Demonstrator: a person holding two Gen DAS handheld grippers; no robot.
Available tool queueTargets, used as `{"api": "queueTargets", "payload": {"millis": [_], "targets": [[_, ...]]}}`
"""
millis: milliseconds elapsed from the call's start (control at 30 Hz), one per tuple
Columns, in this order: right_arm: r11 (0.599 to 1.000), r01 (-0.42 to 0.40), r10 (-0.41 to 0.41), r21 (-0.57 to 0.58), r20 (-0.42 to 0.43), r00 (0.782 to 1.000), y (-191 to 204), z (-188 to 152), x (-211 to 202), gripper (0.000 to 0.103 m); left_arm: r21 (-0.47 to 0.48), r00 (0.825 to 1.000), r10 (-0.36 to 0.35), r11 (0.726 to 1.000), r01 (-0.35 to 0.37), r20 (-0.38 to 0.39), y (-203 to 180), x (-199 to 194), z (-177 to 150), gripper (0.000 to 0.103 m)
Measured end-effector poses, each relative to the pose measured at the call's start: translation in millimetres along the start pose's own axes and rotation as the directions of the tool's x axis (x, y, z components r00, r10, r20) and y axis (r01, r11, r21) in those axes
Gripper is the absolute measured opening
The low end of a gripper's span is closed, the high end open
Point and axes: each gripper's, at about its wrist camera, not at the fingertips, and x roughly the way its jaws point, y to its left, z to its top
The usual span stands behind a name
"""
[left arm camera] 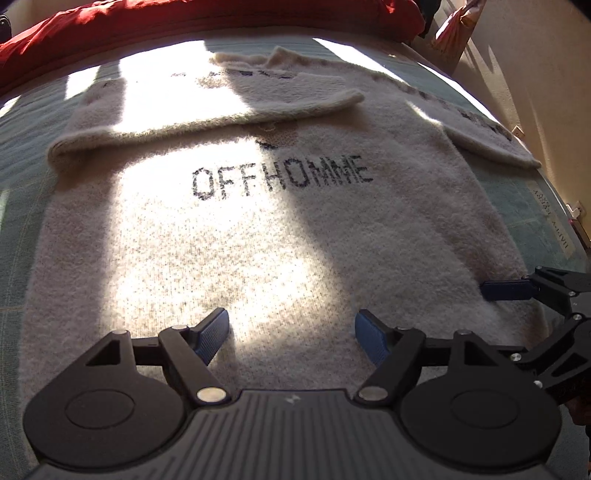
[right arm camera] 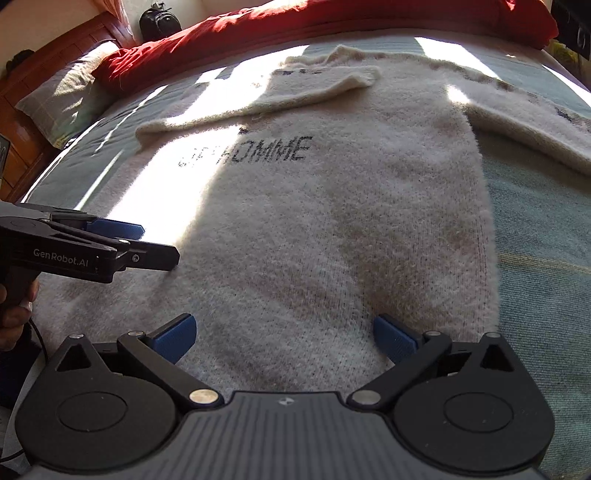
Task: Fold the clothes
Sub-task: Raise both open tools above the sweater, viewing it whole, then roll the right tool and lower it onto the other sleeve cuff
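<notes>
Sweater (left arm camera: 236,236), cream and fuzzy, lay flat on a bed with a pale green cover (right arm camera: 535,229), one sleeve (left arm camera: 207,110) folded across the chest. A red blanket (right arm camera: 295,26) and a pillow (right arm camera: 62,88) lay at the far side, near a wooden headboard (right arm camera: 33,70). Strong sunlight washed out part of the black lettering (right arm camera: 243,153). Left gripper (left arm camera: 291,332) and right gripper (right arm camera: 284,336) both stood spread over the hem. The other sleeve (right arm camera: 535,125) was cut off at the frame edge.

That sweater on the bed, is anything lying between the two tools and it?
Nothing visible. The left tool and right tool are both open, right over the hem end of the sweater, with only bare knit between their fingers.
</notes>
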Motion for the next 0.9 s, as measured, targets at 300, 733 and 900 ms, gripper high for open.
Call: {"api": "queueTargets", "payload": {"millis": [300,733,900], "targets": [[0.990,0.067,-0.063,-0.121,0.040,0.997,16,-15,-1,0.103,-0.044,0.998,0.059,0.997,-0.058,0.011,-6,-10,-10,0.078],[0.992,-0.006,-0.022,0.126,0.218,0.976,-93,50,-59,0.103,0.002,0.993,0.094,0.996,-0.095,0.066,-42,-11,16,0.078],[0.973,-0.007,-0.054,0.229,0.259,0.964,-149,100,-50,0.103,0.056,0.993,0.098,0.993,-0.101,0.062,-62,-4,24,0.079]]}}
